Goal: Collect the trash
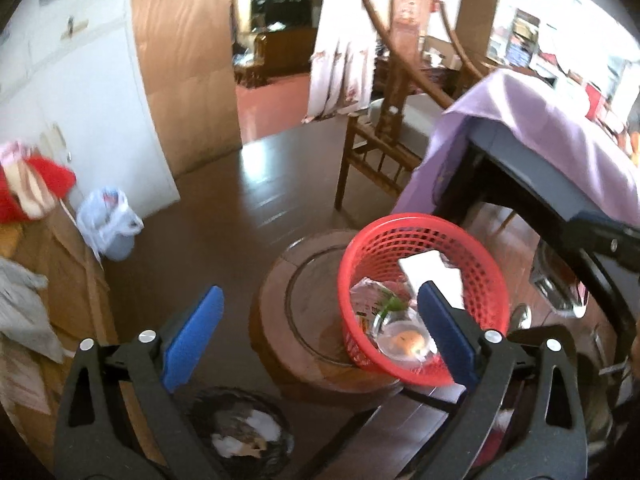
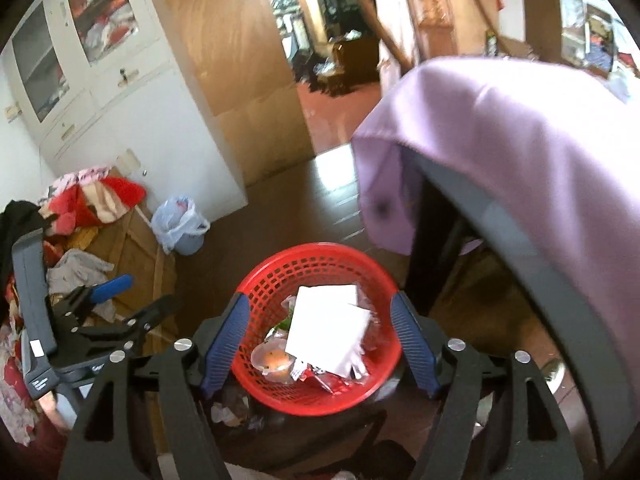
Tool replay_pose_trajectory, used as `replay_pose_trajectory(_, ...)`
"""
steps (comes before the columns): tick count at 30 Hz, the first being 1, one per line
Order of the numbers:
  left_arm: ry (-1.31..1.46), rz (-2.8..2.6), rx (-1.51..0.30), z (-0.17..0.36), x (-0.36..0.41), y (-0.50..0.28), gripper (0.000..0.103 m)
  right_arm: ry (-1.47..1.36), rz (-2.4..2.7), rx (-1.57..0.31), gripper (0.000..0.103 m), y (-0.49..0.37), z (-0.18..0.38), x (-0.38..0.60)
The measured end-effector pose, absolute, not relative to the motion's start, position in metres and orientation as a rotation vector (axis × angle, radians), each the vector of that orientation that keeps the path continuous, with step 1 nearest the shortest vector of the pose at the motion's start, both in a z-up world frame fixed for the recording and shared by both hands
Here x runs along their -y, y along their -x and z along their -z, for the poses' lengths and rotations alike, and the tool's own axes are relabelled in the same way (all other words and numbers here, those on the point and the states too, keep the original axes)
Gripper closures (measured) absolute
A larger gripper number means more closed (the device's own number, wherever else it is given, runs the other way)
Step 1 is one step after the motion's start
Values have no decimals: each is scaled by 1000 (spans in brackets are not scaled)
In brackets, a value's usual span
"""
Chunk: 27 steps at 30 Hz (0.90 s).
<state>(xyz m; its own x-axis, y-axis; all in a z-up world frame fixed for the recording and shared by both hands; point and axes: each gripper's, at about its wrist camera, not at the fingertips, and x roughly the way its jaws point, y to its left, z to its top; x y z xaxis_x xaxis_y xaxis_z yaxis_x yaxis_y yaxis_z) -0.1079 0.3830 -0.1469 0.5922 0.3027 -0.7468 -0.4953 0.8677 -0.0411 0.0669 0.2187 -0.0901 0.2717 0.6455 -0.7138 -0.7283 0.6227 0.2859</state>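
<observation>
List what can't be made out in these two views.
- Wrapper print in the red basket: blurred in both views; white paper covers much of it in the right view.
- Dark bin contents: cut by the left tool's fingers and the bottom edge.
- Tabletop under the purple cloth: covered.

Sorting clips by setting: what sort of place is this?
Likely a lived-in home: a white cabinet, a wooden chair, clothes piled on a box, and a doorway to another room.
</observation>
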Motion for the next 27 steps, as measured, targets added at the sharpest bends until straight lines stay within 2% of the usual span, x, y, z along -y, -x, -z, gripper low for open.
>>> replay_pose_trajectory(7,124,-410,-785,96,-337,147,7,67,-849,-825,17,-20,49,-166)
replay_pose_trajectory(13,49,-404,-762,86,-309,157,7,49,-763,-852,14,12,67,-143)
replay_pose_trajectory(27,73,-432,-795,119,-317,148,7,148,-702,-949,14,20,110,-166)
